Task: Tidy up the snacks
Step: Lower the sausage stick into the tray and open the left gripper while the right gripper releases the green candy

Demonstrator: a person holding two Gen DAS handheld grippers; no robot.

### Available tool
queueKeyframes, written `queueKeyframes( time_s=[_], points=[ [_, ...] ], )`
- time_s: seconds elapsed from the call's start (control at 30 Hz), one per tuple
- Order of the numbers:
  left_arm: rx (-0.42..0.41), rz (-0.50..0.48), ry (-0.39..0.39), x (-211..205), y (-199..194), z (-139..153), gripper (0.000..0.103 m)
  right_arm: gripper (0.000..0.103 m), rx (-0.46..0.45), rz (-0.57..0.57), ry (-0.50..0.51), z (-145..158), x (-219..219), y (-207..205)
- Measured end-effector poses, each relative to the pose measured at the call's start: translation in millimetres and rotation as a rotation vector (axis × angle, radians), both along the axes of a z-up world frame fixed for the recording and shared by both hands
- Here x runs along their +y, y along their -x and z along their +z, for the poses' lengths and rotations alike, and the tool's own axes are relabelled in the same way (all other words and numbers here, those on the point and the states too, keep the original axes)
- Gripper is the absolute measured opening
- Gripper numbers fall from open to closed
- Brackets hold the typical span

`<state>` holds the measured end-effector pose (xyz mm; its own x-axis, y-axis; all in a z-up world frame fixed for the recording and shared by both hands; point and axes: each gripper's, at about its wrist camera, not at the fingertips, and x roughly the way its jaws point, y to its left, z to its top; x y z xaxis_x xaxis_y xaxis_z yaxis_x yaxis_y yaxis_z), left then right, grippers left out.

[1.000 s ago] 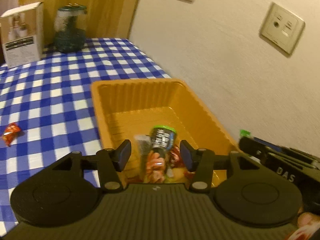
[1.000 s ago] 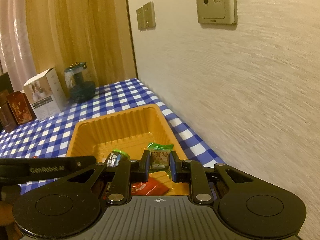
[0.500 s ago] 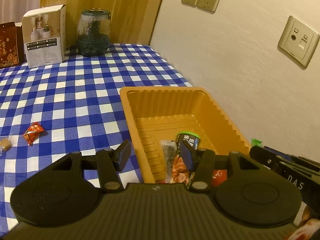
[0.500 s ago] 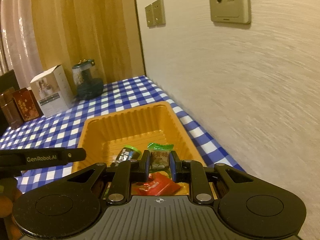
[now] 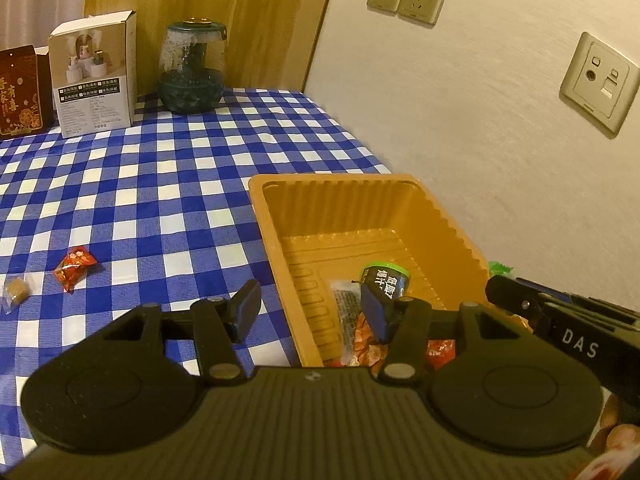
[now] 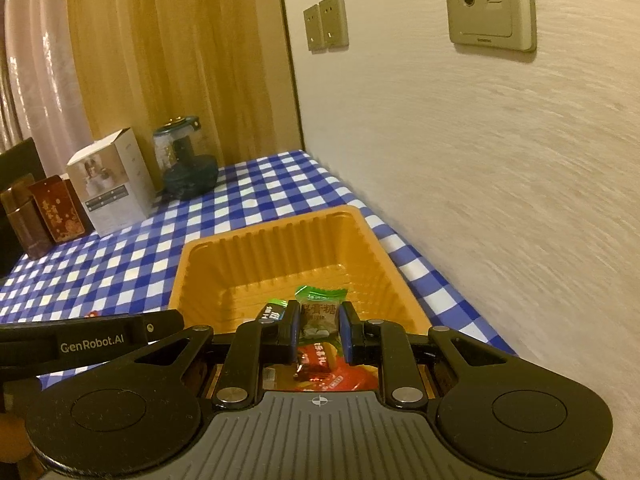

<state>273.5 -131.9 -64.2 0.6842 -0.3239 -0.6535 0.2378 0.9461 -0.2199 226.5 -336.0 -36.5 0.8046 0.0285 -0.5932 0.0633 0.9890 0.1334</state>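
- Against the wall, on the checked worktop [image 5: 160, 184], an orange tray [image 5: 264, 216] stands; it contains several snack packets, among them a green-capped dark packet [image 5: 386, 280].
- Right tool [image 6: 319, 320]: clamped narrow on a green-topped candy packet [image 6: 320, 304], held over the tray's near end.
- Left tool [image 5: 312, 308]: jaws apart, nothing gripped; one finger over the worktop, the other over the tray.
- Loose on the worktop, well left of the tray: a red wrapped snack [image 5: 74, 268] and a small brown sweet [image 5: 16, 290].
- Far edge: white box [image 5: 94, 76], dark jar [image 5: 192, 72].
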Motion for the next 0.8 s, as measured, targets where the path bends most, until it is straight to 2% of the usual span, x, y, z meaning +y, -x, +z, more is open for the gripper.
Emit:
queueKeyframes(
  time_s=[0.23,0.33,0.43,0.5,0.8],
  points=[
    [0.003,0.003,0.001,1.3,-0.8,-0.8,0.052,0.021,0.001,-0.003,-0.011,-0.2,1.4,-3.4],
    [0.003,0.005,0.0,1.6,-1.1,-0.9,0.053,0.021,-0.015,-0.005,-0.068,1.5,-3.6,-3.2],
    [0.003,0.007,0.002,2.5,-1.2,-0.8,0.053,0.031,-0.021,-0.018,-0.082,2.8,-6.9,-2.6],
    [0.003,0.006,0.001,2.6,-1.0,-0.6,0.053,0.053,-0.03,-0.031,-0.088,3.9,-10.2,-1.1],
    [0.002,0.003,-0.006,1.2,-1.0,-1.2,0.054,0.055,-0.03,-0.078,-0.088,5.9,-19.7,4.9]
  ],
)
